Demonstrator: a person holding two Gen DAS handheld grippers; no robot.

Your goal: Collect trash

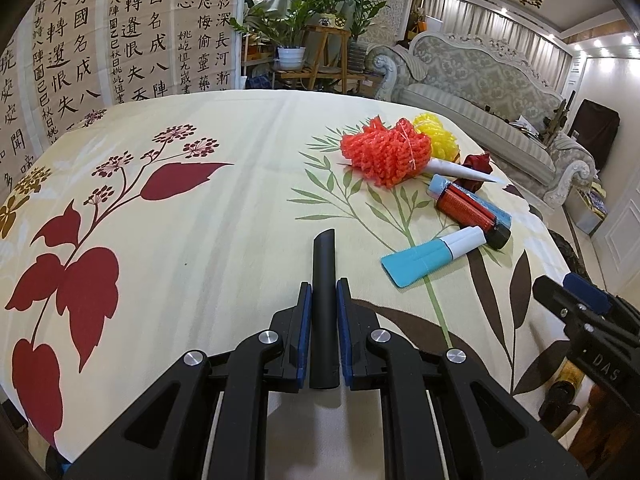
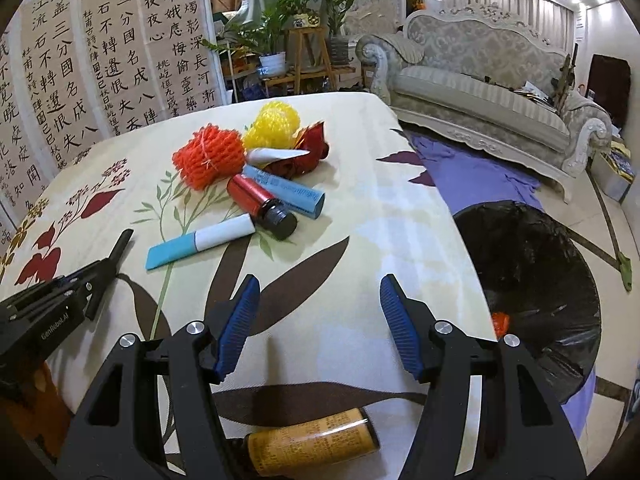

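The left tongs (image 1: 324,300) are clamped on a thin black plastic tube (image 1: 323,280). Right of it, the trash pile with the orange foam net (image 2: 209,155) lies on the floral table (image 2: 360,200). The right tongs (image 2: 318,320) stand apart, empty. Further right, the black-lined bin (image 2: 536,272) holds one orange scrap, so most remains.

Grey sofa (image 1: 480,92) behind; potted plant (image 1: 290,36) on wooden stand (image 1: 324,56); calligraphy screen (image 1: 100,40) left.
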